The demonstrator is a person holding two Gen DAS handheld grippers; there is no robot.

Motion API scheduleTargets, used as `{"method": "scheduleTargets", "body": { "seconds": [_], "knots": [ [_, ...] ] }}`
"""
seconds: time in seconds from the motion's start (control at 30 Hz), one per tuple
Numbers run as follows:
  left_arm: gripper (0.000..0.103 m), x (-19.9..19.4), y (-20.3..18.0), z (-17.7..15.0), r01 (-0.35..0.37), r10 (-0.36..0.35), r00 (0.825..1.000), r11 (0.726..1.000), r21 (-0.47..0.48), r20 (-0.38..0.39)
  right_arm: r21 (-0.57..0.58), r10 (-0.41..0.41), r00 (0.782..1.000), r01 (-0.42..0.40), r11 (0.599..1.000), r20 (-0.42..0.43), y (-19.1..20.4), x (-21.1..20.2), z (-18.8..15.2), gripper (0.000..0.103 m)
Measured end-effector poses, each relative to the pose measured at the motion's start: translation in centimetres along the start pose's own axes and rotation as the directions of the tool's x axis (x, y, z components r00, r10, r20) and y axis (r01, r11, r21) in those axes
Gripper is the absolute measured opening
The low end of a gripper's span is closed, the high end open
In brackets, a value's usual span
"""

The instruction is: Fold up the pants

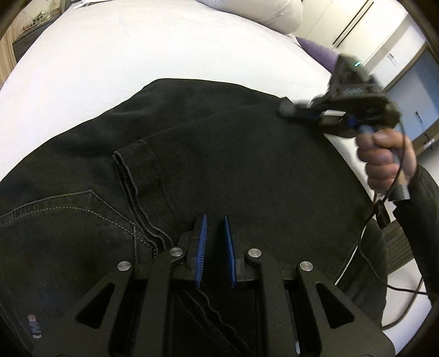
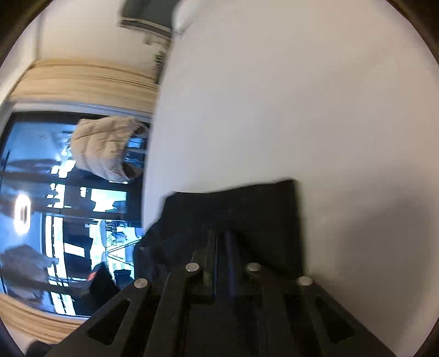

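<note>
Black jeans [image 1: 219,153] lie on the white bed [image 1: 109,55], folded so the leg hem [image 1: 137,164] rests over the back pocket area. My left gripper [image 1: 215,219] hovers over the jeans with its blue pads a little apart and nothing between them. My right gripper [image 1: 285,107], held by a hand, is at the far right edge of the jeans. In the right wrist view its fingers [image 2: 222,236] are nearly together over the black fabric [image 2: 233,208]; blur hides whether they pinch it.
A white duvet [image 1: 260,11] and a purple pillow [image 1: 318,52] lie at the far end of the bed. A cable [image 1: 384,274] hangs from the right gripper. A window [image 2: 68,206] and a beige jacket [image 2: 107,148] show in the right wrist view.
</note>
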State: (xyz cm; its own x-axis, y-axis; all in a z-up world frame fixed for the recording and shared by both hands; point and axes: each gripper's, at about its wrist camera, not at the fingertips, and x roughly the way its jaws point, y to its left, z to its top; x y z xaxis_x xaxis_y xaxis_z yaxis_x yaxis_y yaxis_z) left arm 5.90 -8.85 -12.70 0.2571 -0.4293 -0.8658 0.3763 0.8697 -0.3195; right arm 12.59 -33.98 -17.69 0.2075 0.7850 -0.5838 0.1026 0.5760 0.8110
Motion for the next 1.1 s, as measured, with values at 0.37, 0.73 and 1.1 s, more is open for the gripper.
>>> {"method": "scheduleTargets", "body": {
  "seconds": [0.37, 0.73, 1.1],
  "knots": [
    [0.013, -0.8, 1.2, -1.7, 0.017, -0.016, 1.000, 1.000, -0.008, 0.021, -0.076, -0.005, 0.999, 0.002, 0.997, -0.039, 0.4, -3.3, -10.6, 0.001],
    [0.013, -1.1, 2.2, -2.4, 0.020, -0.019, 0.998, 1.000, -0.019, 0.056, -0.012, -0.025, 0.998, 0.025, 1.000, 0.059, -0.6, -4.8, -16.1, 0.000],
    [0.014, -13.8, 4.5, -10.0, 0.084, -0.041, 0.956, 0.987, -0.136, 0.291, -0.136, 0.187, 0.952, -0.157, 0.978, 0.241, 7.6, -6.5, -18.2, 0.044]
  ]
}}
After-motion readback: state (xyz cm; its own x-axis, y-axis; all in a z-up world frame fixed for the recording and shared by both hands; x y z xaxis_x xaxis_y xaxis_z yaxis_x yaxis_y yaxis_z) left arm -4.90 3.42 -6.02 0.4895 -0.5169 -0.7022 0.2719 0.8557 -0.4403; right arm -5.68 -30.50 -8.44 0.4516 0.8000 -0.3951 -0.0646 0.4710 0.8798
